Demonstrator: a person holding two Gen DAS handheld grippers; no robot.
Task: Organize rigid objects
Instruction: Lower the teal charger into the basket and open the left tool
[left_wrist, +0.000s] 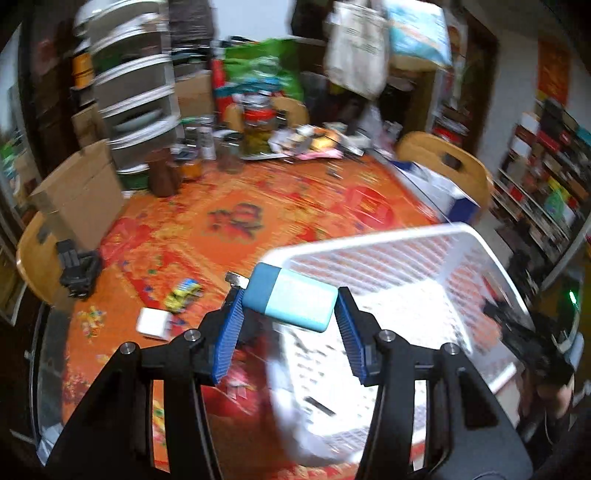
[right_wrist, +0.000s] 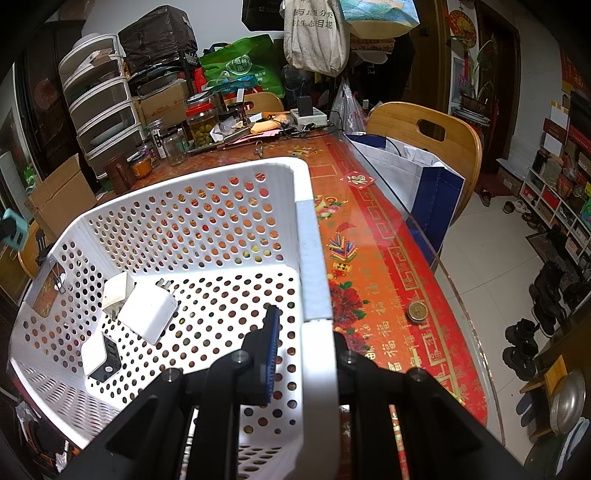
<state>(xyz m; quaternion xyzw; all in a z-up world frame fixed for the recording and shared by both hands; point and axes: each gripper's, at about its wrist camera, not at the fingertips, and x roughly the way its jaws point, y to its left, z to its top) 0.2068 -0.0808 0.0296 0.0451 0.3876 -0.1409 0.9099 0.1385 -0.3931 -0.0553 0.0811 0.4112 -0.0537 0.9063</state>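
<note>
My left gripper (left_wrist: 290, 301) is shut on a teal and light-blue charger block (left_wrist: 291, 300) with a metal plug, held above the near-left corner of the white perforated basket (left_wrist: 373, 242). My right gripper (right_wrist: 306, 325) is shut on the basket's right wall (right_wrist: 314, 266), one finger (right_wrist: 271, 332) inside. Inside the basket lie two white chargers (right_wrist: 147, 310) and a white multi-port USB adapter (right_wrist: 100, 357). A white adapter (left_wrist: 152, 323) and a yellow toy (left_wrist: 183, 294) lie on the orange tablecloth left of the basket.
A black clip-like object (left_wrist: 79, 267) lies at the table's left edge beside a cardboard box (left_wrist: 79, 195). Jars (right_wrist: 201, 123), cups and clutter crowd the far end. Wooden chairs (right_wrist: 424, 136) and a white-blue bag (right_wrist: 417, 177) stand to the right. A coin-like disc (right_wrist: 416, 312) lies right of the basket.
</note>
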